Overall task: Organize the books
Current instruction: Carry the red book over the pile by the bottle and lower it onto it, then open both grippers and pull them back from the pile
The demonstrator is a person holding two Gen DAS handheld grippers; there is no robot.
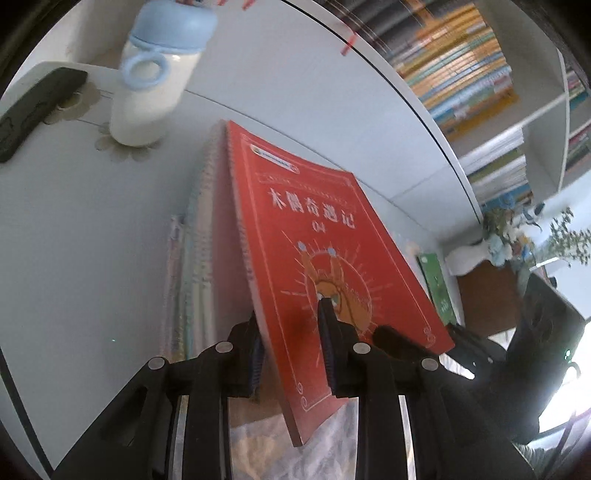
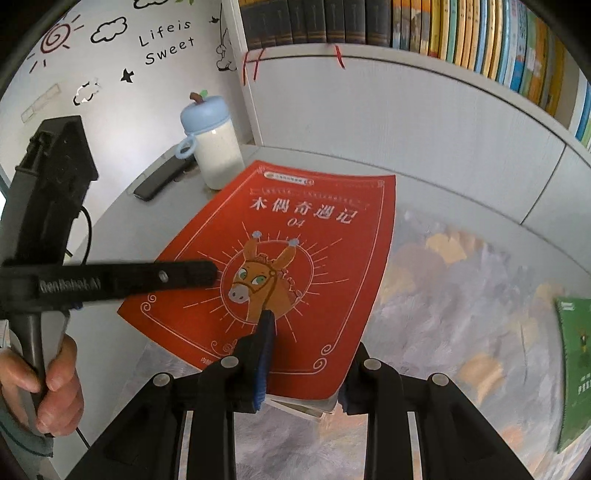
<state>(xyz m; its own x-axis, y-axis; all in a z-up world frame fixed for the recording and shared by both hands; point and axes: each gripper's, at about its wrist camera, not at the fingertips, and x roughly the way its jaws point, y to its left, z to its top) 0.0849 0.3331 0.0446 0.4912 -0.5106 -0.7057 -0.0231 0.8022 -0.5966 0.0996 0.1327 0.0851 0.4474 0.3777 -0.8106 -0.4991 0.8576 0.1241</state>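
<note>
A red book [image 1: 314,236] with a donkey on its cover tops a small stack of pale spiral-bound books [image 1: 199,229]. My left gripper [image 1: 290,314] is shut on the stack's near edge, one finger on the red cover and the other on the far side. In the right wrist view the red book [image 2: 314,236] is tilted over the table. My right gripper [image 2: 306,354] is shut on its near corner, left pad on the cover and right pad below the stack. The left gripper's upper finger [image 2: 184,273] lies across the cover's left side, and a hand [image 2: 55,387] holds its handle.
A white bottle with a blue lid [image 2: 214,151] and a black phone [image 2: 162,181] sit at the table's back left. A green book [image 2: 576,369] lies on the patterned cloth [image 2: 461,295] at the right. A full bookshelf [image 2: 443,29] rises behind, with a vase of flowers [image 1: 509,232] nearby.
</note>
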